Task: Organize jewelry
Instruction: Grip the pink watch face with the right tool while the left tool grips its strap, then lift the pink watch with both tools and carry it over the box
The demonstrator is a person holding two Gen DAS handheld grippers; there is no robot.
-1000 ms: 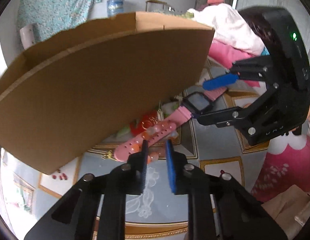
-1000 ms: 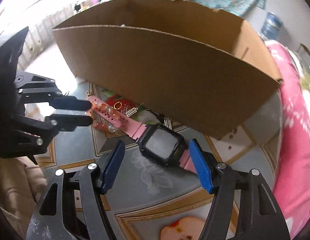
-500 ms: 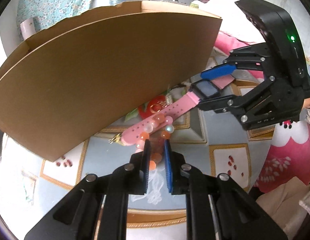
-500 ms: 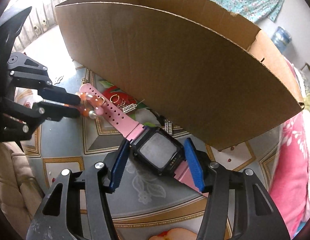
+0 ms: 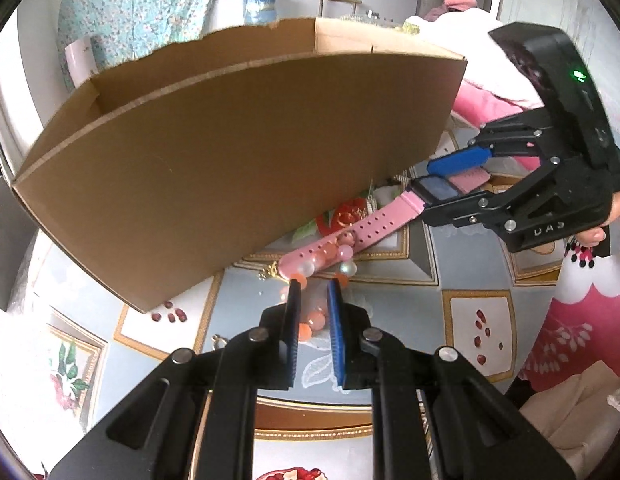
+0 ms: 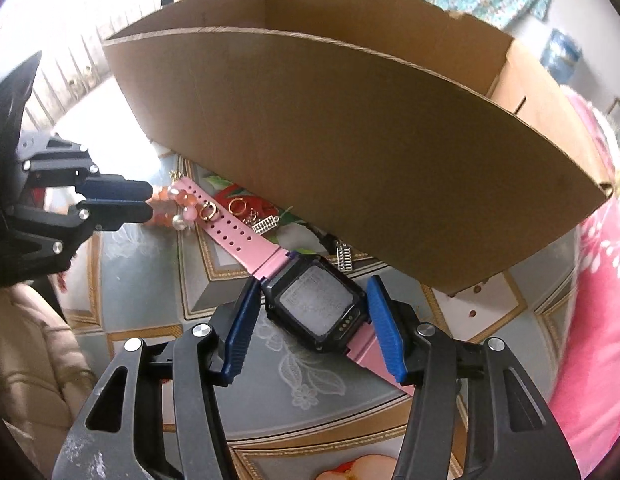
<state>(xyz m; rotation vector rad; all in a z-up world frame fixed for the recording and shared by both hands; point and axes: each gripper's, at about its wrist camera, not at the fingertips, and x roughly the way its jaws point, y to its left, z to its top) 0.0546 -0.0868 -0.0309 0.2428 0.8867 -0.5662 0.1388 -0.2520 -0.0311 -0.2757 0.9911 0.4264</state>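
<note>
My right gripper (image 6: 310, 324) has just been closing: its blue pads now bracket the black case of the pink watch (image 6: 316, 306), one at each side, and appear to press on it. The watch lies on the patterned tablecloth (image 6: 141, 280) in front of the cardboard box (image 6: 350, 152), with its long perforated strap running away from me toward the left gripper (image 6: 149, 200).

My left gripper (image 5: 314, 300) is nearly pressed together — a narrow gap in which the orange and pearl beads of a bead bracelet (image 5: 314, 322) sit, pinched. The bracelet's far loop drapes over the free end of the strap.

Small gold rings (image 6: 223, 208) rest at the strap — one on it, one just beside it. A silver charm (image 6: 265, 225) lies near the box's front wall.
</note>
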